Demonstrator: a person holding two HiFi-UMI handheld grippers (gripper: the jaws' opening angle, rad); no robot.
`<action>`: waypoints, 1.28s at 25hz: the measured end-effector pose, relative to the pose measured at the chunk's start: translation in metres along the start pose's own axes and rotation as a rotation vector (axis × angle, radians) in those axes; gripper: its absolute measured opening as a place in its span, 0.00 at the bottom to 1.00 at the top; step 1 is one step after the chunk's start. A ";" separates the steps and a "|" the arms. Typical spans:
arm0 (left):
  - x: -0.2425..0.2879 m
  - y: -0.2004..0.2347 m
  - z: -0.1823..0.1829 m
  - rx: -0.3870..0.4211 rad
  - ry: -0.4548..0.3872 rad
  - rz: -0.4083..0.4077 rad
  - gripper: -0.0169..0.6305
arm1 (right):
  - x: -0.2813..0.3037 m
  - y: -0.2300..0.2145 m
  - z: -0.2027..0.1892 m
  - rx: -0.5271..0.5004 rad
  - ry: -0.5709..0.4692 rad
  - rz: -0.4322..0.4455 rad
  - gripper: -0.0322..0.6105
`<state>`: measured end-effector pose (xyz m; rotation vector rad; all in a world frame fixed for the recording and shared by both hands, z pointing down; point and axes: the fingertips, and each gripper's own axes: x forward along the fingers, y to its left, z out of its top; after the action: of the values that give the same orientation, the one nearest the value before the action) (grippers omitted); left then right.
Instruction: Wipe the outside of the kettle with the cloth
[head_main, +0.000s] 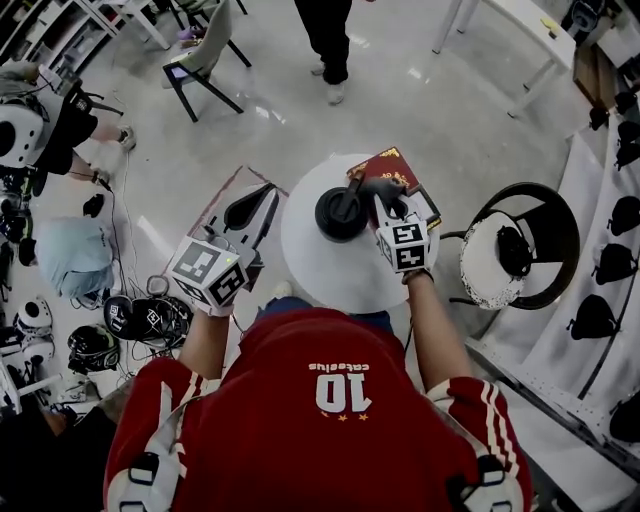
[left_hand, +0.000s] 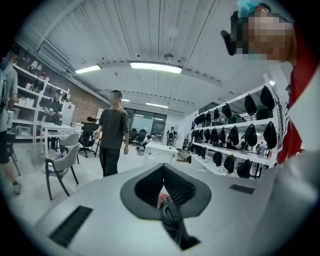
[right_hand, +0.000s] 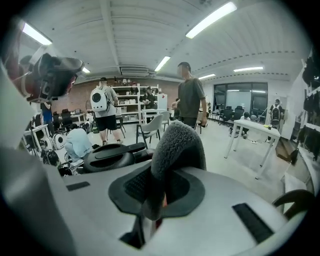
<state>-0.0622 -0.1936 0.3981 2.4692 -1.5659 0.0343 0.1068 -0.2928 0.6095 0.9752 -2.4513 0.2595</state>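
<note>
A black kettle (head_main: 341, 213) stands on the round white table (head_main: 330, 265); its lid and handle (right_hand: 107, 155) also show in the right gripper view, to the left of the jaws. My right gripper (head_main: 388, 203) is shut on a dark grey fuzzy cloth (right_hand: 175, 145), which sticks up from the jaws. In the head view the cloth (head_main: 383, 187) sits just right of the kettle, close to its side. My left gripper (head_main: 258, 210) hangs off the table's left edge, apart from the kettle, jaws together with nothing in them (left_hand: 167, 202).
A red book (head_main: 398, 170) lies on the table behind the kettle. A round black chair with a white cushion (head_main: 488, 262) stands at the right. Helmets and gear (head_main: 140, 318) clutter the floor at left. A person (head_main: 328, 35) stands beyond the table, near a chair (head_main: 203, 60).
</note>
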 end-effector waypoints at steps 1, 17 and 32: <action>0.000 0.000 0.001 0.001 0.001 0.005 0.04 | 0.003 0.001 -0.004 -0.013 0.013 0.008 0.12; 0.009 -0.006 -0.006 0.008 0.027 -0.004 0.04 | 0.010 0.016 -0.061 -0.149 0.134 0.125 0.12; 0.008 -0.003 0.002 0.010 0.039 -0.171 0.04 | -0.016 0.046 -0.083 -0.056 0.193 0.016 0.12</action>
<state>-0.0562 -0.2003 0.3963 2.5843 -1.3370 0.0617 0.1157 -0.2210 0.6730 0.8656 -2.2797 0.2757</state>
